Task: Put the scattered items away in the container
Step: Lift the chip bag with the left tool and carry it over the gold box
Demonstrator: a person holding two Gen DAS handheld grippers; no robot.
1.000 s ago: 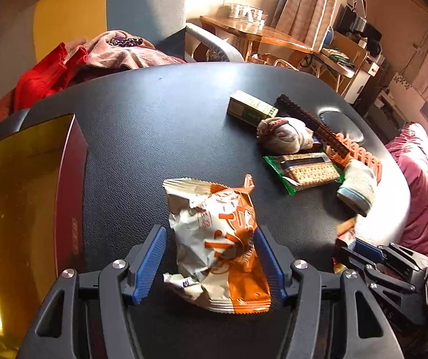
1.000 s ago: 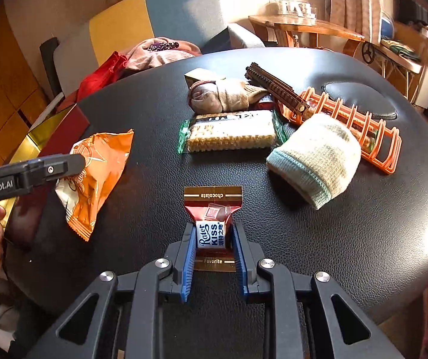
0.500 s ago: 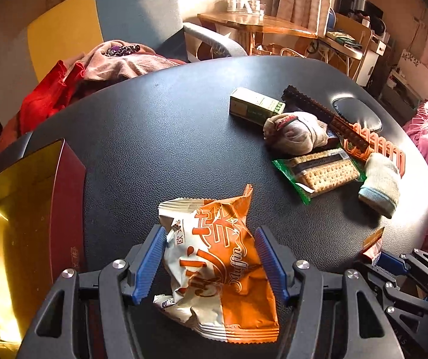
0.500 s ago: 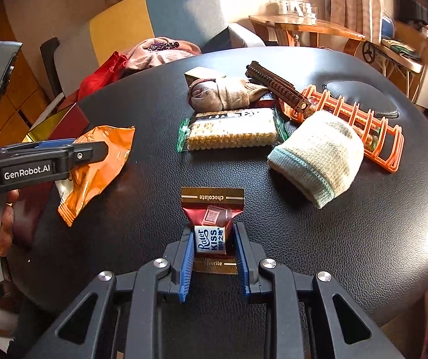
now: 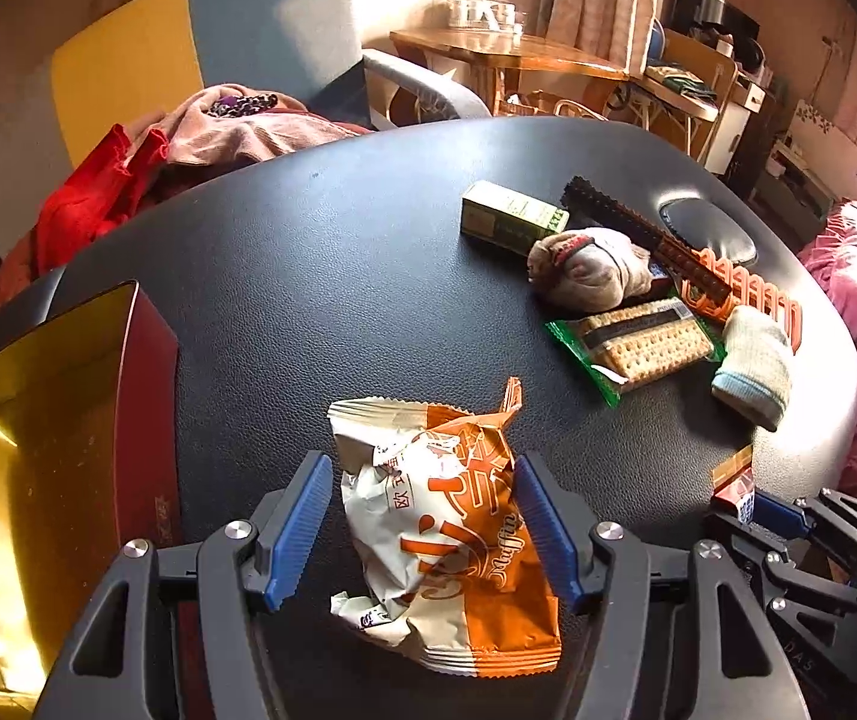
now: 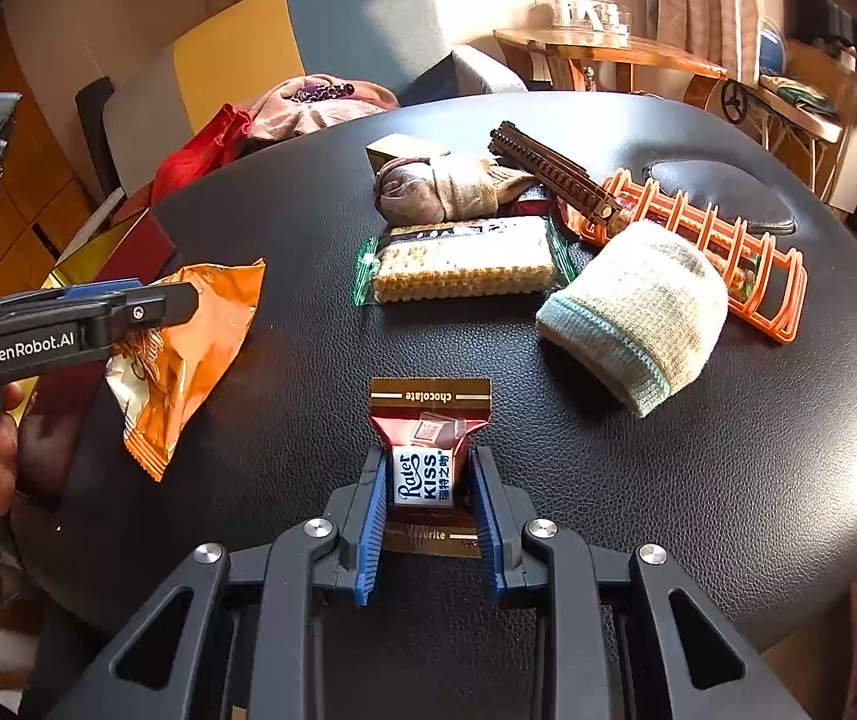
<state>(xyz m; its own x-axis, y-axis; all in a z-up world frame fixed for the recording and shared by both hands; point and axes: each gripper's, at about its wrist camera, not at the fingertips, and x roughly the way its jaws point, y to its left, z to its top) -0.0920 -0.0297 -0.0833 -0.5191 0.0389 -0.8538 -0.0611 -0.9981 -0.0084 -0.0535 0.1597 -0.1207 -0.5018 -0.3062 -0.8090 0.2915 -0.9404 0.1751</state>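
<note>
- Our left gripper point(image 5: 422, 531) stands with its jaws spread wide around the orange-and-white muffin packet point(image 5: 446, 534); they have just been opening, with the packet between the blue pads point(image 5: 302, 522) but a gap showing on either side, so it is released rather than squeezed.
- The muffin packet lies crumpled on the black table point(image 5: 320, 276), with its torn top corner pointing toward 12 o'clock in the left wrist view.
- The container point(image 5: 38, 420), a red box with a gold lining, sits open at 9 o'clock from the packet, at the table's edge.
- Our right gripper point(image 6: 428, 516) is clenched on a small chocolate wrapper point(image 6: 425, 456) marked "KISS", both blue pads pressing its sides.
- In the right wrist view the left gripper point(image 6: 146, 312) enters from 9 o'clock, over the orange packet point(image 6: 188, 348), with a hand point(image 6: 5, 450) behind it.
- Toward 12 o'clock from the chocolate lies a cracker pack point(image 6: 464, 267) in clear wrap with green ends.
- At 1 o'clock rests a pale knitted sock point(image 6: 632, 312), touching an orange plastic rack point(image 6: 716, 240).
- Behind the crackers we see a rolled brownish sock point(image 6: 440, 192), a small green box point(image 5: 512, 222) and a dark brown toothed bar point(image 6: 548, 168) lying across the rack's end.
</note>
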